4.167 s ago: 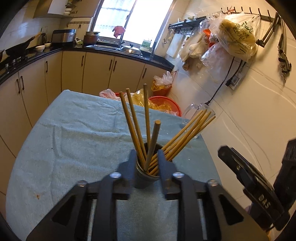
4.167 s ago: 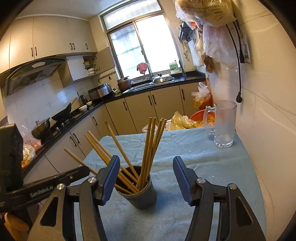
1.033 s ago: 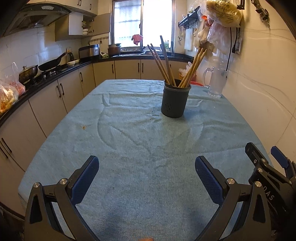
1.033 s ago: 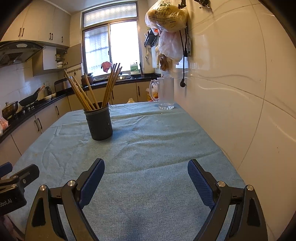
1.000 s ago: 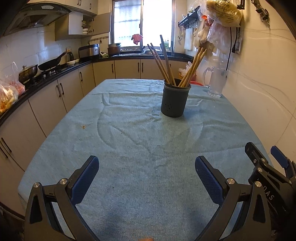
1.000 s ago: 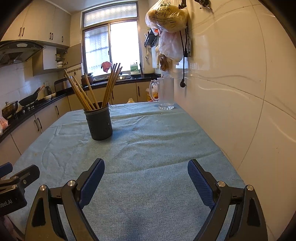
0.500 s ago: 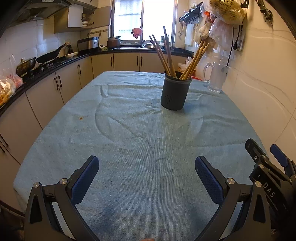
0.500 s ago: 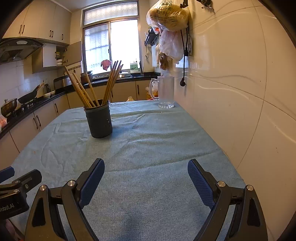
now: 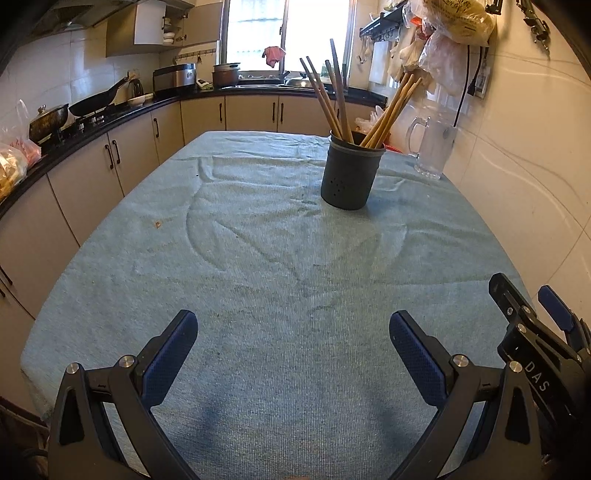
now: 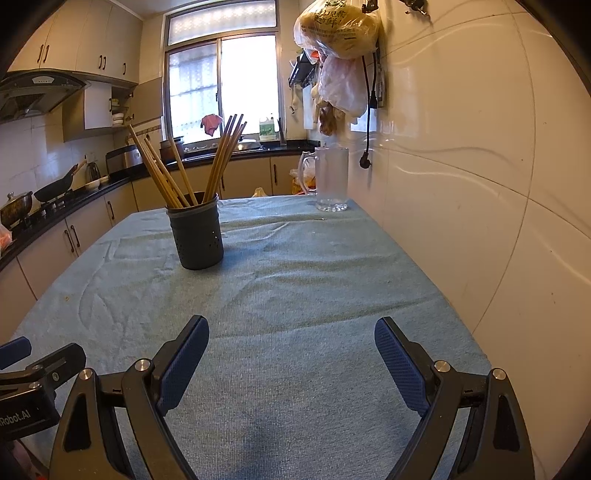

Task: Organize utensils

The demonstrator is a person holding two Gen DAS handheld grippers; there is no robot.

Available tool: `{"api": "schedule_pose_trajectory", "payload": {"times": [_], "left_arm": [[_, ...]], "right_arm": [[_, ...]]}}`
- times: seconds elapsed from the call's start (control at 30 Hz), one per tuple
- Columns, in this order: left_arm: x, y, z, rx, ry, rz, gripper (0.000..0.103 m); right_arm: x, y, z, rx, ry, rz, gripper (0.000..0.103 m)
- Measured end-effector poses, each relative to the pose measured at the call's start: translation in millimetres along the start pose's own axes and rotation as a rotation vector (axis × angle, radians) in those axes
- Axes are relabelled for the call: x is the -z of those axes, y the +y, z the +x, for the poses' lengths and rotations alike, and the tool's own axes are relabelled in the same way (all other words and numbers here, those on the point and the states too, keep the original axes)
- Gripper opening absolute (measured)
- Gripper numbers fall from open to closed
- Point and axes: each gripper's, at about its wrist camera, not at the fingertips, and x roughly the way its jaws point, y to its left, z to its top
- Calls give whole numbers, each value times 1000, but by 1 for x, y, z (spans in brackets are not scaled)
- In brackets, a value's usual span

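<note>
- Nearest the cameras, the left gripper [image 9: 293, 345] and right gripper [image 10: 291, 349] hang side by side over the near end of the surface [image 9: 258, 295], jaws wide apart and holding nothing; each shows at the edge of the other's view
- The risk here looks slight: with the two tools this near each other, a careless swing could knock one frame against the other
- Under them lies a blue cloth [image 10: 295, 295], rumpled into ridges toward the middle; a jaw tip dragged low could catch a fold and tug the whole cloth, and whatever stands on it
- Farther off, well apart from both grippers, the holder [image 10: 195, 236] stands upright on the cloth with the chopsticks [image 10: 173, 170] in it, fanned into two leaning bunches; none lies loose on the surface, so the job appears done or close to it
- Judged from that, the main hazard is a needless return: the sticks reach high above the rim and lean outward, so a nudge to their tops could lever the holder over and scatter them
- Beyond the holder, by the tiled wall, a glass mug [image 10: 330, 181] stands near the far right edge; a pulled cloth or a toppling holder could send it over
- Bags [image 10: 338, 33] hang on the wall above, clear of the grippers
</note>
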Motion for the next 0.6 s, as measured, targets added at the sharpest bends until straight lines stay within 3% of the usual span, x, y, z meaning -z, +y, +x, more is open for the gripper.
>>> {"api": "schedule_pose_trajectory", "payload": {"times": [0.6], "left_arm": [[2,1,5,3,5,-5,103]], "right_arm": [[1,2,3,6,8,3,94]]}}
